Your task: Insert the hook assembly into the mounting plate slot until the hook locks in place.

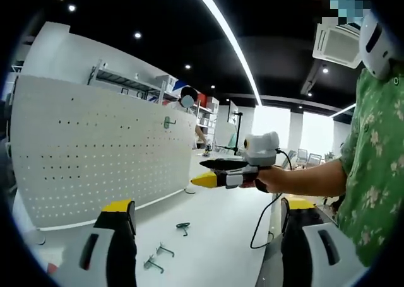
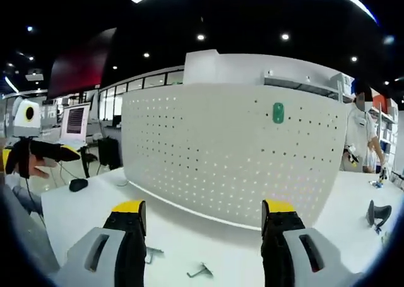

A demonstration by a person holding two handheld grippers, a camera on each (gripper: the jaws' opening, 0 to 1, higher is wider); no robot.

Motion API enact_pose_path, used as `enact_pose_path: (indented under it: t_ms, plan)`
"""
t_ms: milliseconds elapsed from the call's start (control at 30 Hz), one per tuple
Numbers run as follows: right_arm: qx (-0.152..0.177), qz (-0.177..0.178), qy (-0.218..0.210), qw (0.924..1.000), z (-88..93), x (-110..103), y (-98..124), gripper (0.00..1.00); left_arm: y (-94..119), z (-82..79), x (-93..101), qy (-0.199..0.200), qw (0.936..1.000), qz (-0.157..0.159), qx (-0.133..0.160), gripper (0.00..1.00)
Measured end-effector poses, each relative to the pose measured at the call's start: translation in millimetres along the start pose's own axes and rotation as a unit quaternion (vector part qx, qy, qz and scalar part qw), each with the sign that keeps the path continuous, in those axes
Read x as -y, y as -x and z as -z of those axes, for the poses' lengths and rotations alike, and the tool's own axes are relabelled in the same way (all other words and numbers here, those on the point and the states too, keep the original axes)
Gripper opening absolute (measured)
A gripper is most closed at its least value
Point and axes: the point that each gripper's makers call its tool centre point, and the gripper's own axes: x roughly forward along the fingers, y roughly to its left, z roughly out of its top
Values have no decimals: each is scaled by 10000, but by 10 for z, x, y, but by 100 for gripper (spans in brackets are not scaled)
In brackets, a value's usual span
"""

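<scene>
Both grippers stand with jaws spread and nothing between them: the left gripper above the white table, the right gripper facing the pegboard. Loose metal hooks lie on the table just before the pegboard's foot; one green hook hangs high on it. Risk, as I judge it: a small hook pinched off-centre could twist and miss its hole.

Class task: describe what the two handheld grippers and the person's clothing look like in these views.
Each gripper has black jaws with yellow tips and light grey side panels with dark slots, as on the left gripper and right gripper. In the left gripper view, a black cable trails from the right gripper. The person wears a green floral short sleeve.
</scene>
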Motion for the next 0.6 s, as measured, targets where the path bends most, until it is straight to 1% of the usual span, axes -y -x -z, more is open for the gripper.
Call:
enact_pose_path:
  t_ms: [233, 400, 600]
  plan:
    - [-102, -156, -3, 9998, 93, -181, 66, 75, 31, 94, 14, 46, 10000, -23, -77, 97]
    - [-333, -306, 21, 9990, 274, -292, 104, 75, 43, 113, 23, 18, 9999, -32, -116, 97]
    - [-643, -373, 106, 9972, 511, -277, 101, 74, 37, 151, 52, -4, 9998, -10, -184, 97]
